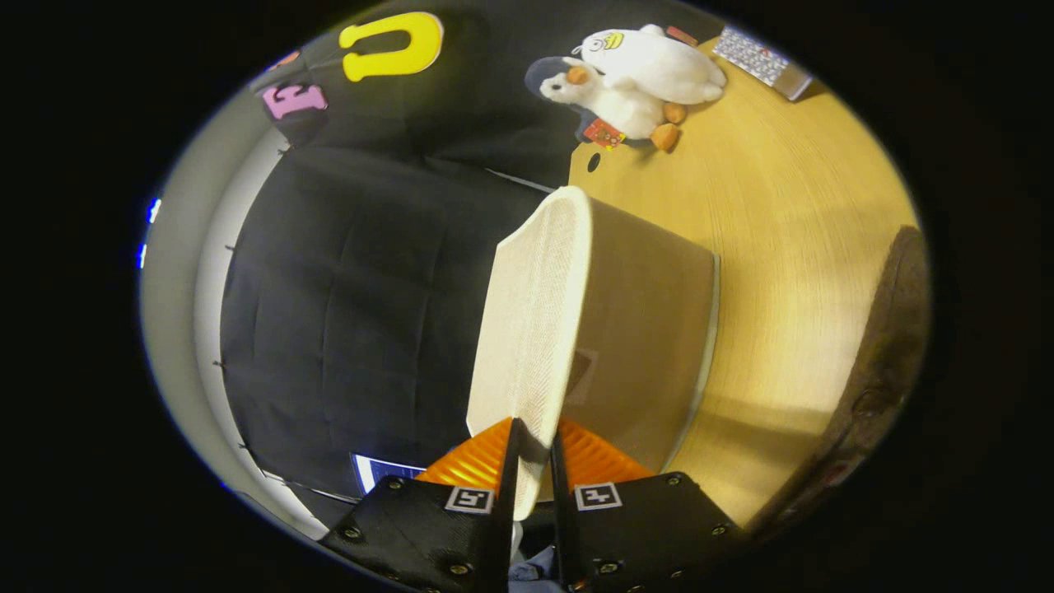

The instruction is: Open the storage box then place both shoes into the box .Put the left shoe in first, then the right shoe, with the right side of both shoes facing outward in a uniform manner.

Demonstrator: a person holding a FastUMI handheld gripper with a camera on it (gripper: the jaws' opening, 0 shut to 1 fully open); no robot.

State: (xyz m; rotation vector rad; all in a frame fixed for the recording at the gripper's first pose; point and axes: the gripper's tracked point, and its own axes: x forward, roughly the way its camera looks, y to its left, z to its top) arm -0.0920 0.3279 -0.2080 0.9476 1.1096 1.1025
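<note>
Gripper view, camera rolled so the wooden table fills the right side of the frame and the black booth wall fills the left. The gripper sits at bottom centre with its two fingers drawn close together, and the near edge of the storage box lid is pinched between them; both fingers press on the lid's thin edge, one on each face. The lid is a pale woven-textured panel seen almost edge-on. Its long axis runs from the fingertips at bottom centre up and slightly right to a rounded corner near the centre-top of the frame, so it points away from the gripper, towards the stuffed toys. The lid stands raised, tilted off the box rather than lying flat on it. The storage box lies immediately right of the lid in the frame: a beige-brown body with a light rim along its far edge, resting on the table, with a faint square patch low on the visible face. Whether the lid is hinged to the box along its far end cannot be told. Beyond the box, upper right of centre, two white plush toys with orange feet lie on the table near its edge, one on top of the other. A flat patterned item lies on the table at the far upper right. A dark brown rounded object curves along the right edge; what it is cannot be told.
</note>
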